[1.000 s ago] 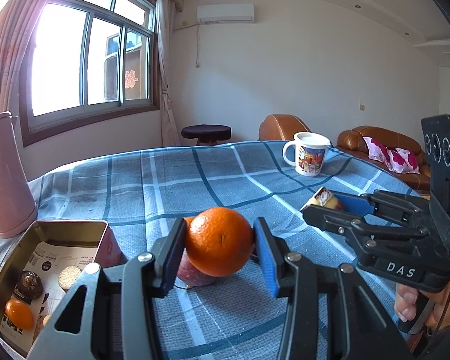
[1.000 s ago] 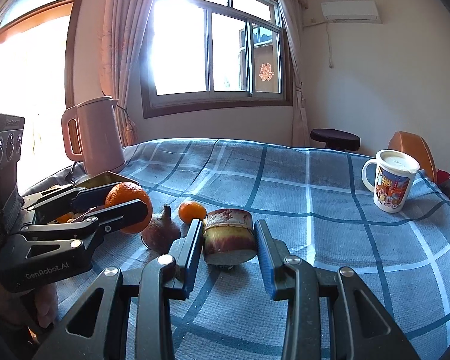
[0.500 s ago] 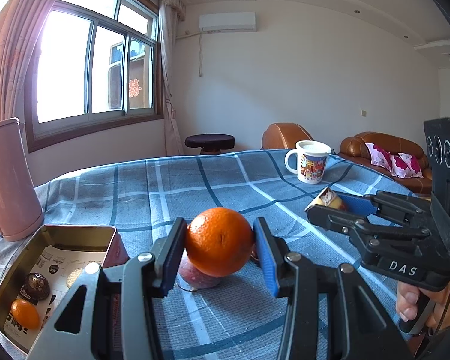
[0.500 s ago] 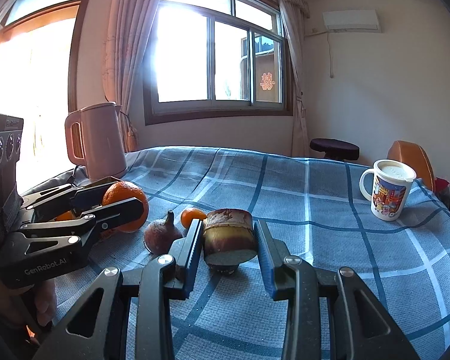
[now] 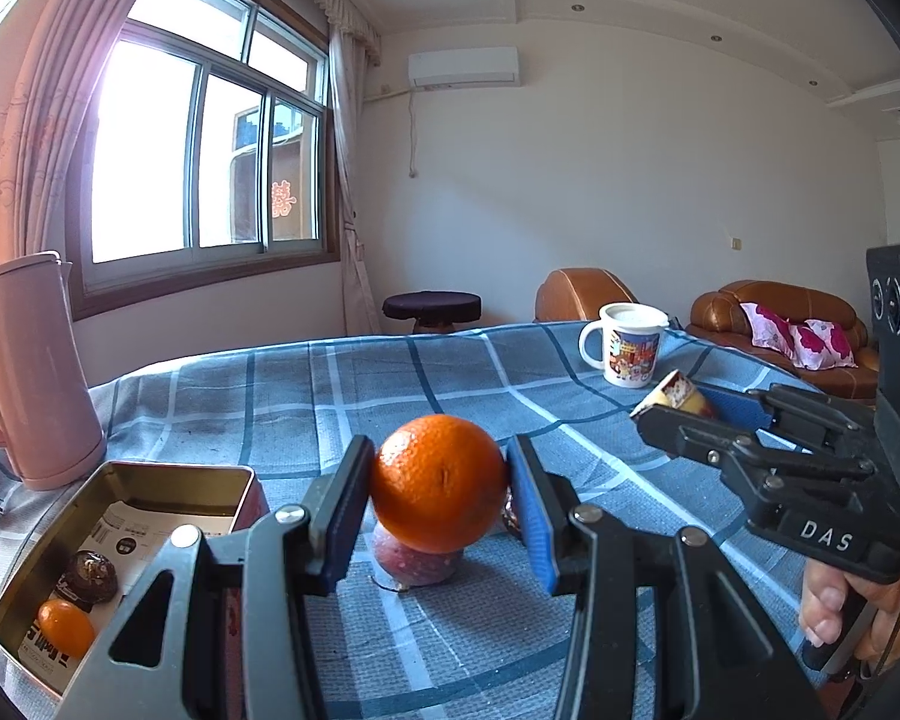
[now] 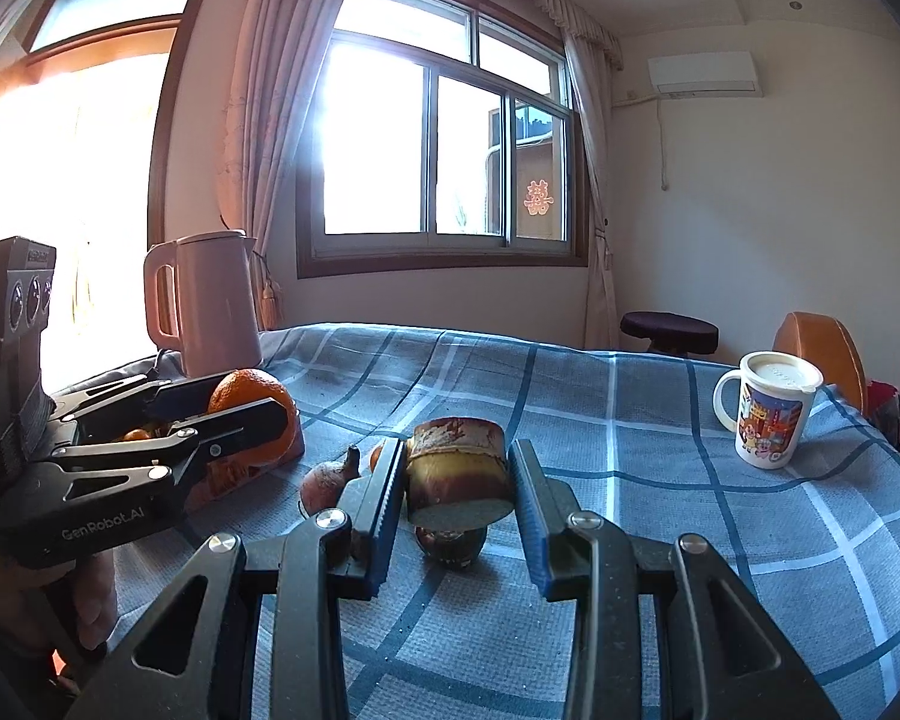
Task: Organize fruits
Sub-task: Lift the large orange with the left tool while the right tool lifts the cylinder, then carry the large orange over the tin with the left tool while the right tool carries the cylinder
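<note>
Two hand-held grippers hover over a blue checked worktop (image 5: 342,396). The left gripper (image 5: 441,501) has its jaws closed on an orange (image 5: 439,483), lower centre of its view, hiding most of a reddish fruit (image 5: 415,564) on the cloth beneath. The right gripper (image 6: 457,489) clamps a cut brown-and-yellow chunk (image 6: 459,474), kind unclear; it covers most of a dark round item (image 6: 452,543) below.

At lower left of the left view an open tin (image 5: 150,474), cut off by the frame edge, holds a small orange fruit (image 5: 65,627), a dark wrapped ball (image 5: 90,573) and printed paper too small to read. A pink kettle (image 5: 30,372) stands behind it at the left edge.

In the right view a brown stemmed fruit (image 6: 327,483) lies left of centre, partly behind the near jaw; a sliver of another orange fruit shows behind it. A cartoon mug (image 6: 771,411) with a lid stands at right, well clear of the fruit.

Each gripper appears in the other's view: one body reads "DAS", the other "GenRobot.AI". Fingers of a hand (image 5: 834,606) show at lower right of the left view. A red paper character hangs on the window (image 6: 537,198).
</note>
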A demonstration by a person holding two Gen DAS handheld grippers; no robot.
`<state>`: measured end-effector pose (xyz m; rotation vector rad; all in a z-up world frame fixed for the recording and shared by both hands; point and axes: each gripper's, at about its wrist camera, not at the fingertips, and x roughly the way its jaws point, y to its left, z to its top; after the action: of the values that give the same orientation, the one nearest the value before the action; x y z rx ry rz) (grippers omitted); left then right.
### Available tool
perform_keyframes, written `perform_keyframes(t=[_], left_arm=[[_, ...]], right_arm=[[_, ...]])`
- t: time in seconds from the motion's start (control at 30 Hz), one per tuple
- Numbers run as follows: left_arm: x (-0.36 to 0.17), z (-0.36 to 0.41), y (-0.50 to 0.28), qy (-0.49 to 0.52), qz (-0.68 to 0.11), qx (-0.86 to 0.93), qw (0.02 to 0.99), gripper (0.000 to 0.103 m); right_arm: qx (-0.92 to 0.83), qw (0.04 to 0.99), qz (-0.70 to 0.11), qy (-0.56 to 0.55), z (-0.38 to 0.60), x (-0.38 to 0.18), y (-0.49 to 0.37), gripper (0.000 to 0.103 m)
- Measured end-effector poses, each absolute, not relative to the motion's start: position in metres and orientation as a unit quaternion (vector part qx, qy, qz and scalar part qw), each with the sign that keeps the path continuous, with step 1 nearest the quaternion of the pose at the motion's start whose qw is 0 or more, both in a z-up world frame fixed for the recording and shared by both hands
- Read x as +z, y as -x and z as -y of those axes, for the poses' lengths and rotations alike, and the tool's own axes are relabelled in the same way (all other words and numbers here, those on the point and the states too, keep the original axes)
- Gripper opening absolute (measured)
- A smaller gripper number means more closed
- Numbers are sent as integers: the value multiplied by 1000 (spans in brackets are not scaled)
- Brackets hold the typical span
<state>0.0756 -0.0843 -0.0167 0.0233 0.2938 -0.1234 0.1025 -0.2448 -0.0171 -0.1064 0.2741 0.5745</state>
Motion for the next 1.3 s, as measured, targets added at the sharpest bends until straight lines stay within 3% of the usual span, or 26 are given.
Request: perform_keyframes(t=[1.3], left_arm=[[-15,37,-61,21,-149,-26,988,47]], right_arm=[[350,924,-136,77,180,-12,-98,37]])
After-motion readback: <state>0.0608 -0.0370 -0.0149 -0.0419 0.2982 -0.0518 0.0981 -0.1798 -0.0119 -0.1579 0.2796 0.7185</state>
